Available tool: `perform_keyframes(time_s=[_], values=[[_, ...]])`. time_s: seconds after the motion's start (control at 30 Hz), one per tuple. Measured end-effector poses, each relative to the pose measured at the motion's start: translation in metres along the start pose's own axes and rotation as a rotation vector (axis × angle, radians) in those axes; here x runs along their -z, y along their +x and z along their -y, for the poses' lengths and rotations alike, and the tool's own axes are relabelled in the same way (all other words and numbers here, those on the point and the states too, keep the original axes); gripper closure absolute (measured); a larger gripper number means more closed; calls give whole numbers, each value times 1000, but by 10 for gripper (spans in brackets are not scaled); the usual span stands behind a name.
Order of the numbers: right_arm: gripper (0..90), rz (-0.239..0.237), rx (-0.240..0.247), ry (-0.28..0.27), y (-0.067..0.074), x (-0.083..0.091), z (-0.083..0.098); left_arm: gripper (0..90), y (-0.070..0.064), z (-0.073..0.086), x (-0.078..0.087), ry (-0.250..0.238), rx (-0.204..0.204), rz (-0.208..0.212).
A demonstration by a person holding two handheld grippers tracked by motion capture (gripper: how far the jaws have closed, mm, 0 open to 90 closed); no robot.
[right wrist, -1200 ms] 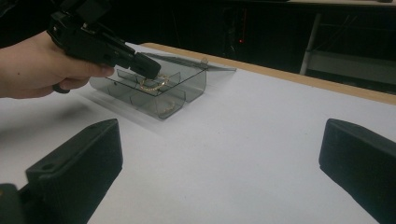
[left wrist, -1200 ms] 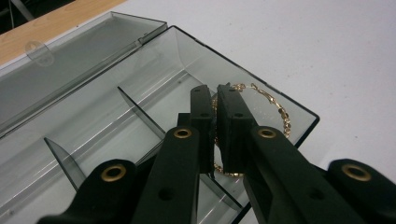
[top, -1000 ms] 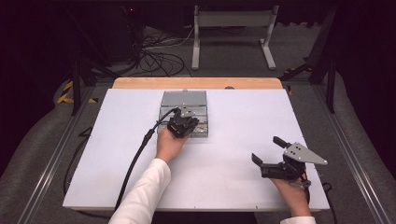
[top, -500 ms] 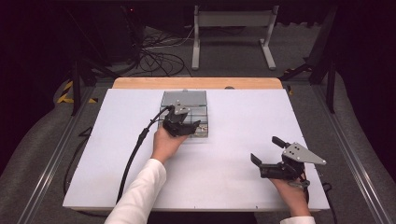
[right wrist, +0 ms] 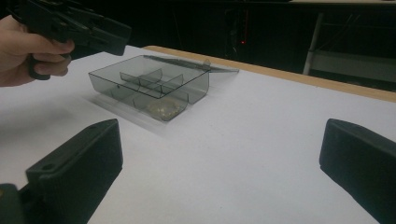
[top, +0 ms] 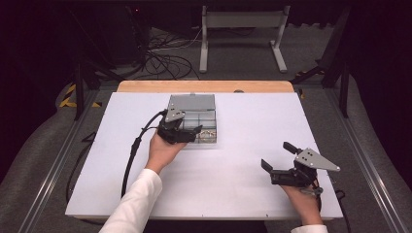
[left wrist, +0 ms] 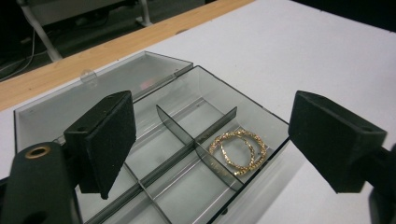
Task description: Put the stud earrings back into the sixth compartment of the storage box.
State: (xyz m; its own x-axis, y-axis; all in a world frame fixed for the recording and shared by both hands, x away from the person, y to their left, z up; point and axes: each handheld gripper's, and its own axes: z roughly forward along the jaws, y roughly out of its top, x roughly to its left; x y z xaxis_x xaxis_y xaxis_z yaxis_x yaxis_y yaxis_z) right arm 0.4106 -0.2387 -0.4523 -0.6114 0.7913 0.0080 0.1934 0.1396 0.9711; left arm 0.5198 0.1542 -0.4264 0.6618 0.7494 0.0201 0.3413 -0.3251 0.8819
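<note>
Although not yet closed, looks close to finished: gold hoops already inside the clear box, in the compartment at the lower right of the left gripper view, one overlapping the other, resting against a divider. Other compartments in sight bare. Lid thrown back flat behind the box, toward the upper left of that view.

Above the near edge of the box, just left of centre in the high view, the left gripper. Fingers wide apart, having just been opening, with nothing between them and nothing touching the pads; hoops below and beyond, well clear. Reads as a release into the compartment, judged done.

Low at the right of the high view, the right gripper, well apart from the box, over bare white counter. Fingers spread too, holding nothing, aimed across the counter at the box.

Left to do, as a guess: swinging the lid over and pressing it down, perhaps with one gripper steadying the box. No further loose pieces to see on the counter.
</note>
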Motion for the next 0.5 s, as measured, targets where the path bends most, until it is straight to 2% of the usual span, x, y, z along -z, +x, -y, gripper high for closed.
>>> perform_keyframes(time_s=[0.3, 0.5], values=[[3, 10, -4, 1, 0, -1, 1, 125, 3, 4, 23, -56, -18, 5], [17, 34, -8, 5, 0, -2, 1, 115, 3, 8, 37, -77, -41, 7]])
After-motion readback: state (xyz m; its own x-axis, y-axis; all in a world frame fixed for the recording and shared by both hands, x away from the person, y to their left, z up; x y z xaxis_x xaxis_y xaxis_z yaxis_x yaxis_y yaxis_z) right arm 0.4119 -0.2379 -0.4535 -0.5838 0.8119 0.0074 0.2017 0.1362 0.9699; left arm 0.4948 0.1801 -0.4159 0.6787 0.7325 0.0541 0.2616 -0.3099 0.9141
